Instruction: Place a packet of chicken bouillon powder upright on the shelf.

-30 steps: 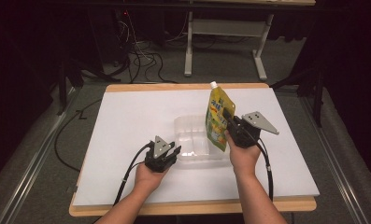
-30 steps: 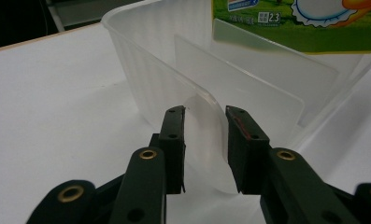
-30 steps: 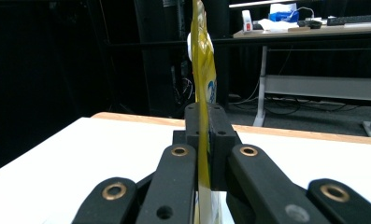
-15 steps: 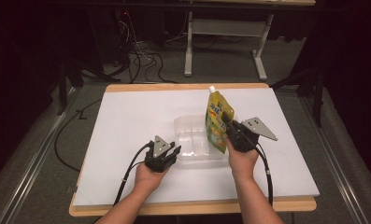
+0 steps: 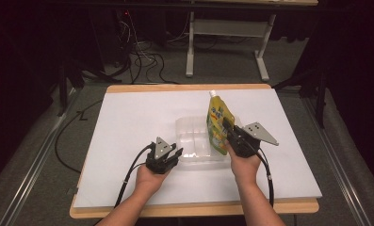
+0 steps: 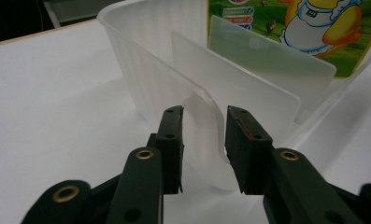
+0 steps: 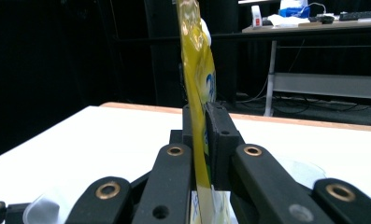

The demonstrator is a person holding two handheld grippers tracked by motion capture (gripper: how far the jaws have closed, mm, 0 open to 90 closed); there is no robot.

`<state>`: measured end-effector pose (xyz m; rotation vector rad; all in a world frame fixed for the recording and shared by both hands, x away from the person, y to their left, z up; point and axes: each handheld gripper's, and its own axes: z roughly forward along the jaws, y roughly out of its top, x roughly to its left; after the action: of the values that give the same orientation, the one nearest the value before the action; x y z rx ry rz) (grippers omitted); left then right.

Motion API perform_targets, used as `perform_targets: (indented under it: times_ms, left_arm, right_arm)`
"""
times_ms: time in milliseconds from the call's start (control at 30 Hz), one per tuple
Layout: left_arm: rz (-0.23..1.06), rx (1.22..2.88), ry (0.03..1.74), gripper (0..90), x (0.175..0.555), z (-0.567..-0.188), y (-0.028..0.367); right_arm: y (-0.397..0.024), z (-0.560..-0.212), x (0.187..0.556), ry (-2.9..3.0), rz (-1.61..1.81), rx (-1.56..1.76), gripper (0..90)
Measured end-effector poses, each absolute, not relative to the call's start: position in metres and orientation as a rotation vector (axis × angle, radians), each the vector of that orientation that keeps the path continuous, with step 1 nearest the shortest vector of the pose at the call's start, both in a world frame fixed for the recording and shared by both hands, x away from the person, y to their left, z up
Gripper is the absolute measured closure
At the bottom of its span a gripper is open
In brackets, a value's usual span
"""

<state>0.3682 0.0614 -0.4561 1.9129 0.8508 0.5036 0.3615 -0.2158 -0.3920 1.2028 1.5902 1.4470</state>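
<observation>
Lit evenly from overhead, brightest on the white sheet (image 5: 128, 122) covering the desk (image 5: 189, 87); dark and murky beyond every desk edge, with floor and back wall nearly black. Only faint, soft shadows under the hands near the front edge. Slightly soft and grainy from the high view. From the left gripper view, blurred at the very bottom on the near jaws, sharper on the translucent container (image 6: 174, 70), pale glow through its walls. From the right gripper view, mild sheen on the yellow pouch (image 7: 197, 70), soft background, black at the left.
</observation>
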Motion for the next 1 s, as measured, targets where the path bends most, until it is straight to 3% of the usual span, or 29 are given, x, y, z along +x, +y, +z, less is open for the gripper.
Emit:
perform_targets:
  times_ms: [567,767,1000]
  left_arm:
    - [0.481,1.889,0.858,60.1,0.364,-0.451,0.071]
    - [0.476,1.887,0.868,59.0,0.364,-0.452,0.075]
    - [0.467,1.877,0.87,58.0,0.364,-0.451,0.076]
  right_arm:
    - [-0.217,-0.4,0.356,1.663,1.394,1.201,85.0]
    - [-0.216,-0.406,0.358,1.702,1.388,1.209,76.6]
    - [-0.214,-0.409,0.36,1.77,1.381,1.213,57.0]
